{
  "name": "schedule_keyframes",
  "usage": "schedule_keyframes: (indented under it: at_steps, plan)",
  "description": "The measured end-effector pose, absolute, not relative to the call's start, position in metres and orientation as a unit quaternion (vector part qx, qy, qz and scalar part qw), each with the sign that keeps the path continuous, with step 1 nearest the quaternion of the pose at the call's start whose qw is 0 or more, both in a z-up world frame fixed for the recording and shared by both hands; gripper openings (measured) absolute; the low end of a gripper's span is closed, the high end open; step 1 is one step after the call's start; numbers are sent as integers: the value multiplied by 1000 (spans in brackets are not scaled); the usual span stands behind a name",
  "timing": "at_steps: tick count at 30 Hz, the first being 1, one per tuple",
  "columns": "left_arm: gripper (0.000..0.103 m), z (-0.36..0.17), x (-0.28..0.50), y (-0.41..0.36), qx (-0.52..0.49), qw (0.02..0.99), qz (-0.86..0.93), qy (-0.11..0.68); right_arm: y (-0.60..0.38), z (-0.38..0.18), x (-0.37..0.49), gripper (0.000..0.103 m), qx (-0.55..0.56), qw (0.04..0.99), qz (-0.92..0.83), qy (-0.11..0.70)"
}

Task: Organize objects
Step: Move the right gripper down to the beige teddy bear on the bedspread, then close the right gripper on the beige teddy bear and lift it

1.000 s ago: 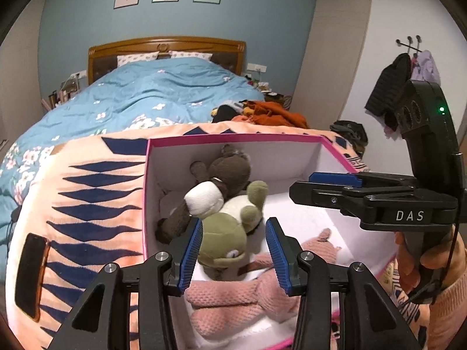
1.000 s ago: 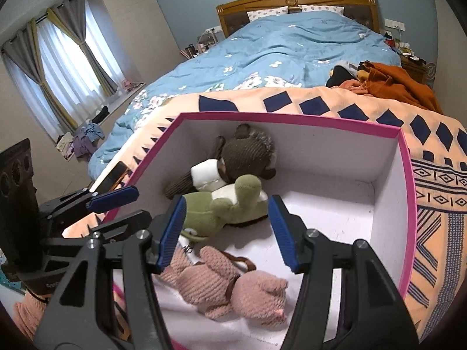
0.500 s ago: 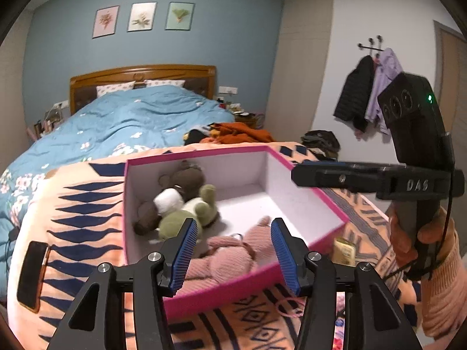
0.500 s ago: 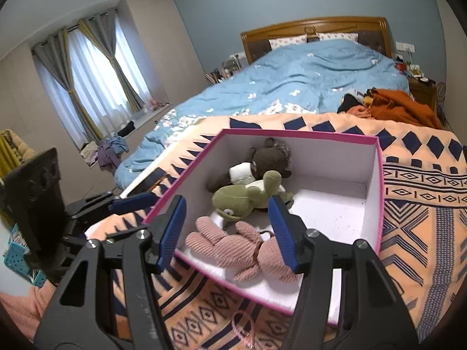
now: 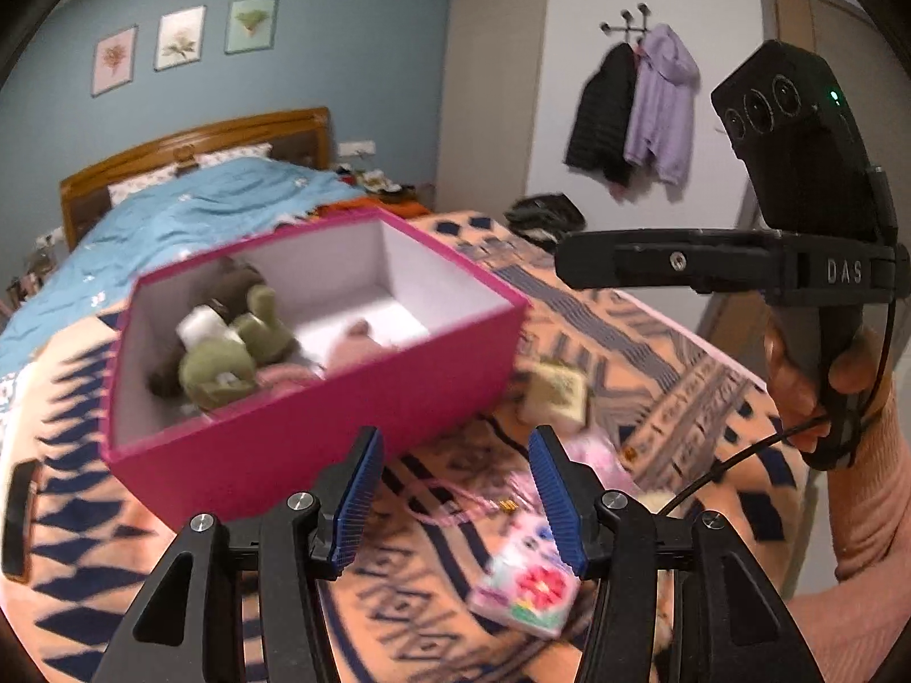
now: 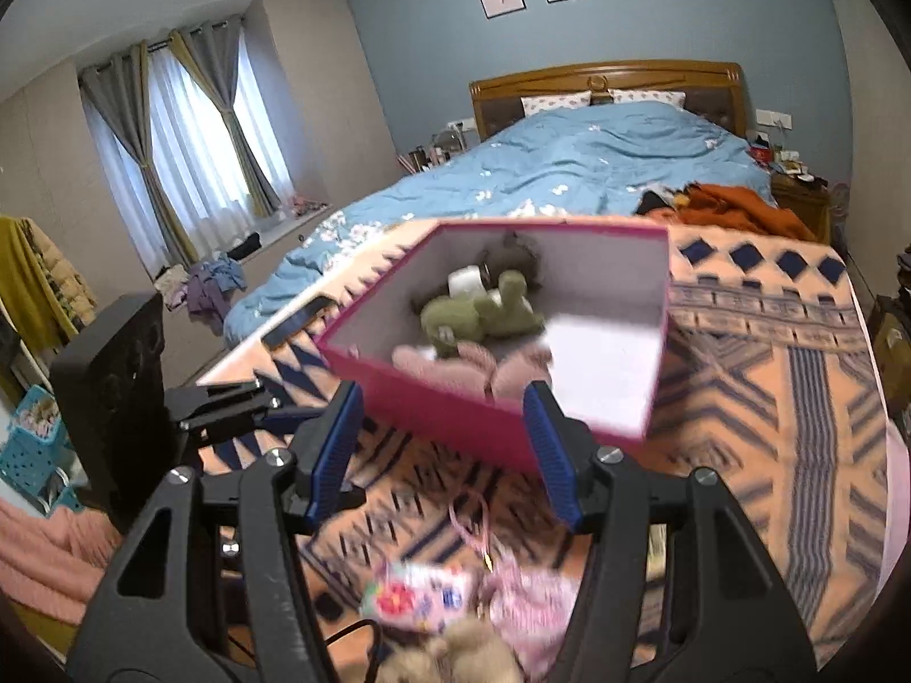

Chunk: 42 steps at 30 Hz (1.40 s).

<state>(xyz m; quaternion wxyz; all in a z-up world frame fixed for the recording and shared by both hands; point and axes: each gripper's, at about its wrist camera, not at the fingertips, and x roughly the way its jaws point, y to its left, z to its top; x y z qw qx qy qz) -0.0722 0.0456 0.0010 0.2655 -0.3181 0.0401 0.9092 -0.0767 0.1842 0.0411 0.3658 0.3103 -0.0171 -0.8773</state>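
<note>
While "DAS" reads on the right tool [image 5: 569,262], both tools gape empty, the left tool [image 5: 455,495] having just widened.

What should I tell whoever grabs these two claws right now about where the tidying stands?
Left claw: open, nothing between the pads; its jaws have just been opening.
Right claw: open, empty.
Pink box sits on the patterned blanket. Inside it: the green plush, brown plush and pink plush.
Still loose on the blanket in front of the box: a flowered packet, a pink cord, a small tan square item and a fuzzy beige toy.
Left to do: pick those up.
</note>
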Motion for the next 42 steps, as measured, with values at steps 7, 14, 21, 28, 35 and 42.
schedule_keyframes:
  at_steps: [7,14,21,28,35,42]
  plan:
    - [54,-30,-56,61,-360,288,887,34,218,-10,-51,60,366,337,-867,-34]
    - [54,-45,-38,72,-377,307,873,34,243,-53,-33,60,416,311,-851,-73]
    - [54,-53,-21,86,-392,335,856,35,251,-80,-21,60,442,307,-837,-99]
    - [54,-59,-13,99,-407,360,839,35,248,-93,-19,40,450,313,-829,-115]
    - [46,-72,-18,100,-434,377,818,4,256,-92,-15,22,439,310,-833,-131]
    - [29,-74,-21,98,-441,388,809,-21,257,-76,-5,21,417,305,-849,-114]
